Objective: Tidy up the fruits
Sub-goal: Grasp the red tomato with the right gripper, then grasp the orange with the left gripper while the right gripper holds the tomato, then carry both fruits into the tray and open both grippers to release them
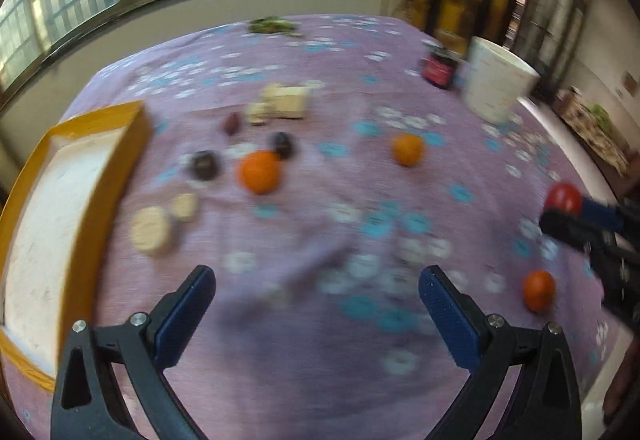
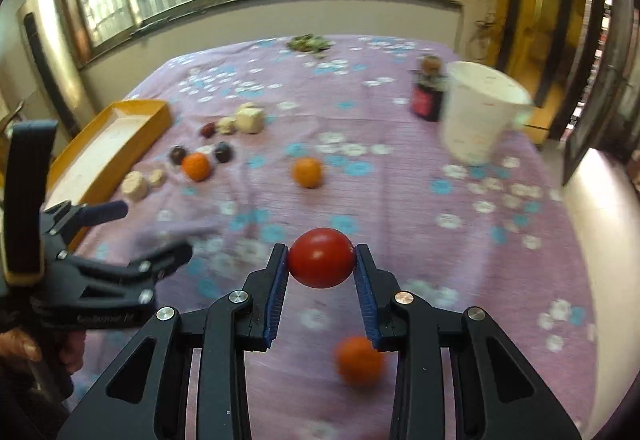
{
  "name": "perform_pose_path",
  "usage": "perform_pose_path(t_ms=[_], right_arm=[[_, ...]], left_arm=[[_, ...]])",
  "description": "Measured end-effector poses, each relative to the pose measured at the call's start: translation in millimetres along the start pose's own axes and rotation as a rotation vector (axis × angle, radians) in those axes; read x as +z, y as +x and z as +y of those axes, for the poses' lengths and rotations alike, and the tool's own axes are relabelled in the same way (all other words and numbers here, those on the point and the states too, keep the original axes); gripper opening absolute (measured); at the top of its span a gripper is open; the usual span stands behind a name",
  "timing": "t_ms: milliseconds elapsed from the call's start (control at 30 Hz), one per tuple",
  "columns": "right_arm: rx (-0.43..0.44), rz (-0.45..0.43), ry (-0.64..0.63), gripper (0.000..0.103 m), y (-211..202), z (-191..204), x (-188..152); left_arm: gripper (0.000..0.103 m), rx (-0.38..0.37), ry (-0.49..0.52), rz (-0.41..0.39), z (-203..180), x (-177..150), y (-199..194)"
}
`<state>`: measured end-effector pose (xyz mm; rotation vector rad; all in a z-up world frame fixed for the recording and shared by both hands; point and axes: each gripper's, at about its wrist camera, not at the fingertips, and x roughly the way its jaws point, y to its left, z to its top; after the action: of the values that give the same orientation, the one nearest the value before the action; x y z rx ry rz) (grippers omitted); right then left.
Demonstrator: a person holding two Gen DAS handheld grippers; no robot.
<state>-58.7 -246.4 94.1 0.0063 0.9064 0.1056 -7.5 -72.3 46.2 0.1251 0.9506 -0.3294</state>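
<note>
My right gripper (image 2: 321, 258) is shut on a red tomato (image 2: 321, 257) and holds it above the purple flowered cloth; it shows at the right edge of the left wrist view (image 1: 560, 206) with the tomato (image 1: 564, 197). My left gripper (image 1: 316, 290) is open and empty above the cloth; it shows at the left of the right wrist view (image 2: 148, 236). Oranges lie on the cloth: one beside dark plums (image 1: 260, 171), one mid-table (image 1: 407, 149), one near the front right (image 1: 539, 290). A yellow tray (image 1: 100, 192) with a white inside lies at the left.
Pale wooden blocks (image 1: 286, 102) and round pale discs (image 1: 152, 230) lie near the tray. A white bucket (image 1: 496, 80) and a dark red jar (image 1: 440, 70) stand at the back right. Greens (image 1: 274, 25) lie at the far edge. Windows run behind the table.
</note>
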Motion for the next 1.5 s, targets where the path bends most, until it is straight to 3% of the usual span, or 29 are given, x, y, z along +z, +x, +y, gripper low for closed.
perform_pose_path(t_ms=[167,467,500,533,600,633,700,800,1000,1500], right_arm=[[-0.088,0.015,0.112,0.032,-14,-59,-18],[-0.103,0.032,0.205,0.032,-27,-113,-47],[-0.100,0.032,0.207,0.032,-28,-116,-49],[-0.096,0.032,0.211,0.032,-29,-118,-50],[-0.087,0.034,0.213,0.032,-28,-119,-51],[-0.083,0.035,0.211,0.032,-28,-118,-52],[-0.075,0.038,0.205,0.032,-27,-116,-51],[-0.062,0.038,0.188,0.032,-25,-109,-50],[-0.030,0.032,0.128,0.032,-18,-77,-39],[0.147,0.045,-0.095,0.032,10,83,3]], left_arm=[[0.103,-0.145,0.099,0.028,-64,-5,-6],[0.100,-0.177,0.215,0.092,-137,-7,16],[0.089,-0.180,0.219,0.096,-141,-7,19],[0.071,-0.178,0.221,0.104,-143,-7,22],[0.050,-0.215,0.203,0.152,-144,-8,32],[0.036,-0.212,0.194,0.118,-146,-8,30],[0.037,-0.237,0.191,0.116,-145,-9,29],[0.037,-0.278,0.135,0.132,-132,-10,27],[0.037,-0.225,0.052,0.082,-88,-14,7],[0.037,-0.073,-0.205,-0.045,78,-32,-53]])
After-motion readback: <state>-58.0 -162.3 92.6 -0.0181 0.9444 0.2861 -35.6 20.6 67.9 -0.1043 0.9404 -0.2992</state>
